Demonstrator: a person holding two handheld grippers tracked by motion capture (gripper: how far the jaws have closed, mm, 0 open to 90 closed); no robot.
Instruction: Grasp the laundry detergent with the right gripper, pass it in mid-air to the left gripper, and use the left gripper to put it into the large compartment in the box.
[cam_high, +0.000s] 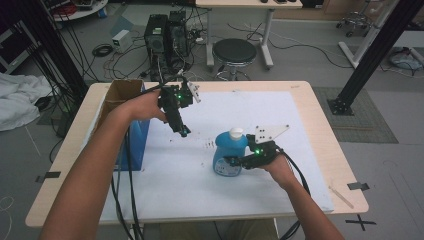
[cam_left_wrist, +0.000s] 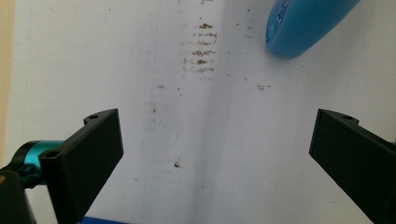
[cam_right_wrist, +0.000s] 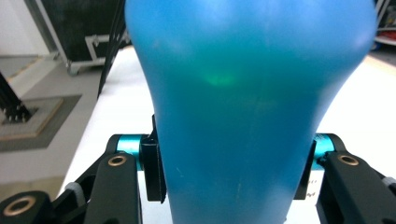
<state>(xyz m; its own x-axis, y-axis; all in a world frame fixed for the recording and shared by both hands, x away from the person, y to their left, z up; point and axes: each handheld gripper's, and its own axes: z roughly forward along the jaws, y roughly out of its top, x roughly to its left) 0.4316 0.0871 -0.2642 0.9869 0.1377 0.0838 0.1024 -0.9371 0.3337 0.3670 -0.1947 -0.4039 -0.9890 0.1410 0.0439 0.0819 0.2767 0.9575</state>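
Note:
A blue bottle (cam_high: 228, 153) with a white cap stands upright on the white sheet (cam_high: 190, 165), right of centre. My right gripper (cam_high: 235, 162) is shut on its lower body, one jaw on each side; in the right gripper view the blue bottle (cam_right_wrist: 243, 107) bulges between both pads. Up and to the left, my left gripper (cam_high: 183, 131) hangs above the sheet, tilted down, open and empty. In the left gripper view its gripper (cam_left_wrist: 217, 154) stands wide over bare sheet, with the bottle (cam_left_wrist: 303, 23) at the top right corner.
A cardboard box (cam_high: 120, 95) with a blue side stands on the table's left part, close to the left forearm. Small brown marks (cam_left_wrist: 201, 46) dot the sheet. Computer towers (cam_high: 165, 32) and a round stool (cam_high: 234, 51) stand on the floor beyond the table's far edge.

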